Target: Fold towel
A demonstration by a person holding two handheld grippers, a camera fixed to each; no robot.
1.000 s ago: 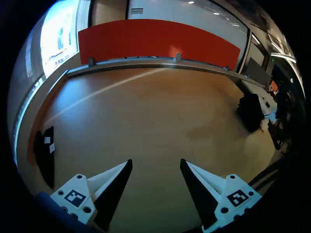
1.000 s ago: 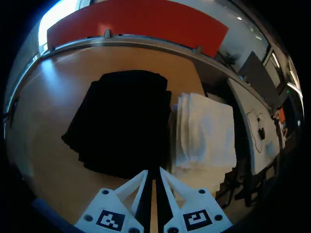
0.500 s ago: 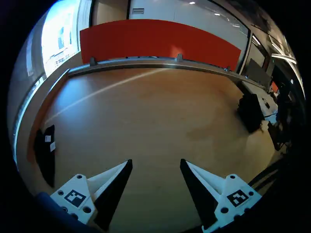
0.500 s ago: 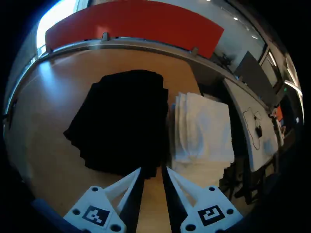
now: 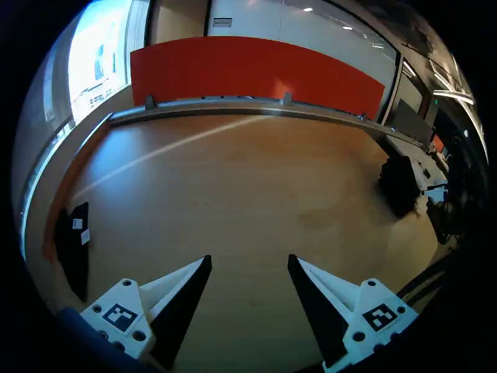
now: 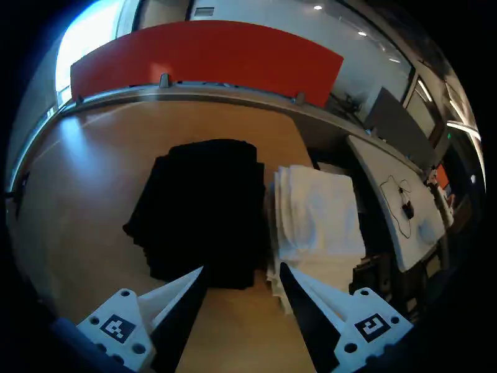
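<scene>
1. The left gripper (image 5: 249, 257) holds its fingers spread wide with nothing between them; the finger bases run off the lower edge
2. It points out across the bare wooden table (image 5: 248, 180), and whether its tips touch the wood cannot be told
3. The right gripper (image 6: 242, 267) is likewise spread and holds nothing, angled down toward the table
4. Just beyond its left finger lies the black towel (image 6: 202, 211), folded flat; its layers are too dark to make out
5. The white towels (image 6: 317, 214) are stacked just beside it, at the table's right edge
6. A flat black object (image 5: 73, 245) lies at the table's left rim, and a dark shape (image 5: 397, 183) stands off the right side; neither can be identified
7. An orange partition (image 5: 248, 65) stands along the far edge
</scene>
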